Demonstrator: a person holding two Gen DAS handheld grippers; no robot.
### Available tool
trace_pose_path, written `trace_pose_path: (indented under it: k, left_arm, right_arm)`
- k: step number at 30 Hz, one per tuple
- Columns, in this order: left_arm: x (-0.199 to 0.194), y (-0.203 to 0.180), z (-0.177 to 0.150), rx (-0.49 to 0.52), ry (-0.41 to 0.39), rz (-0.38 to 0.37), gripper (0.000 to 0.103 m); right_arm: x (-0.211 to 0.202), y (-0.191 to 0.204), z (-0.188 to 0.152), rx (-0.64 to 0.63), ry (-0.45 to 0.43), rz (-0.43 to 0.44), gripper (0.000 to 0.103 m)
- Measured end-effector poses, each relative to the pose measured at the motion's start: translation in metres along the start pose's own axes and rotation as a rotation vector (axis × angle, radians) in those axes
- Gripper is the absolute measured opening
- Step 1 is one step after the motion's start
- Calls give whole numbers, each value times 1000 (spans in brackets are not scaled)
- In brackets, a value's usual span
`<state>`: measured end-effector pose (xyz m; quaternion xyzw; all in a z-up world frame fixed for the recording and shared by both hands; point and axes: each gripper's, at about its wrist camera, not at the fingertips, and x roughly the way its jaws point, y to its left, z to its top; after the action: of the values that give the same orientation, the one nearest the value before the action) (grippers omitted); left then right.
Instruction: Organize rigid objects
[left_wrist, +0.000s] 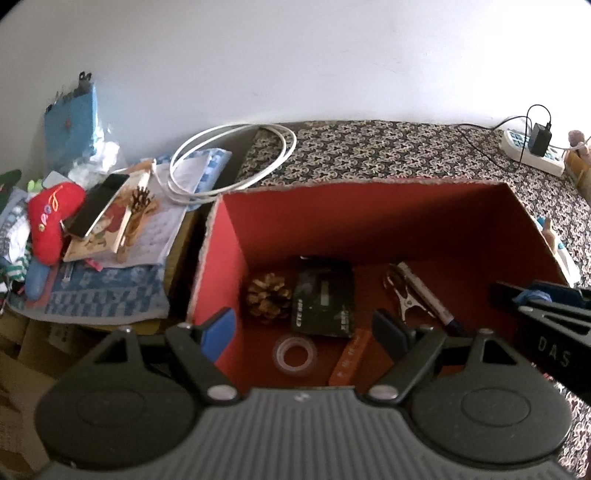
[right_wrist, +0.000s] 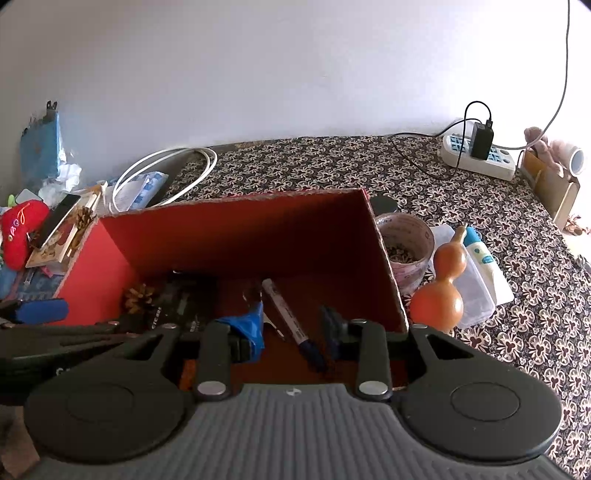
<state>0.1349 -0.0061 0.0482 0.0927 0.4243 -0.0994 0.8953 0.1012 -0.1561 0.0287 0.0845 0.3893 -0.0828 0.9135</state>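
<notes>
A red open box stands on the patterned table. Inside lie a pine cone, a black card case, a clear tape ring, an orange stick, a metal clip and a marker pen. My left gripper is open and empty above the box's near side. My right gripper is open and empty over the box, above the marker. An orange gourd stands right of the box.
A tape roll, a clear plastic case and a white-blue thermometer lie right of the box. A power strip with charger sits at the back. A white cable, a phone, a book and a red plush clutter the left.
</notes>
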Motion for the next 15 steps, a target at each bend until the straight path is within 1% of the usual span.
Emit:
trace_pose_path:
  k: [4,7,15]
  left_arm:
    - [0,0,-1,6,8,-21,86]
    - [0,-2,-1,11,6,-9,86]
    - [0,1,-1,1,4,-5,86]
  right_arm:
    - [1,0,1,2,2,6,17]
    - [3,1,1,0,1,11,17]
    - [5,2,2,-8,2,18,17]
